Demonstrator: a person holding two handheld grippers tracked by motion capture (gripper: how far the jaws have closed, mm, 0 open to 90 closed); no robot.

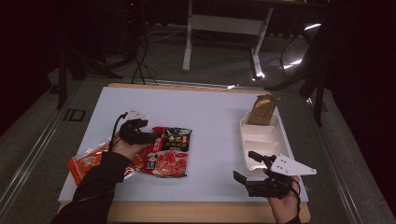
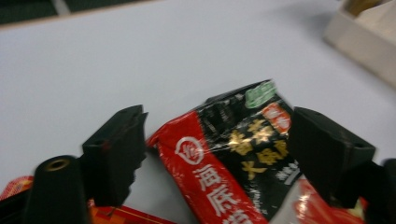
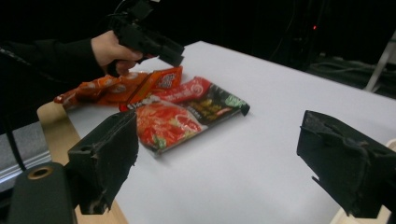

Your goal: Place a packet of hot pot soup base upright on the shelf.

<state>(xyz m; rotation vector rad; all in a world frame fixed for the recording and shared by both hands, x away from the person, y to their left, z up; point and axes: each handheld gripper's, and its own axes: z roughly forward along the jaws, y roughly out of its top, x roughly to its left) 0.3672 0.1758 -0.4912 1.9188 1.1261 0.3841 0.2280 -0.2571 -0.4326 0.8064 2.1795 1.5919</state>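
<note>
Dim room, pale bench (image 1: 205, 107). Left gripper (image 1: 145, 136), jaws spread wide, hovers over the red-and-black packet (image 1: 170, 150) near the bench's front-left corner, not yet gripping. One brown packet (image 1: 263, 109) already stands in the white tray (image 1: 275, 135) by the right edge. Right gripper (image 1: 243, 168) waits open near the front edge; the middle lies free.

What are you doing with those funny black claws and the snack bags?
A person holds a gripper in each hand at a white table. The left gripper hangs open over a red and black packet, its jaws on either side of the packet's top edge, not yet closed. Orange packets lie beside it. The right gripper is open and holds nothing, near a white tray with a brown packet standing at its far end.
</note>
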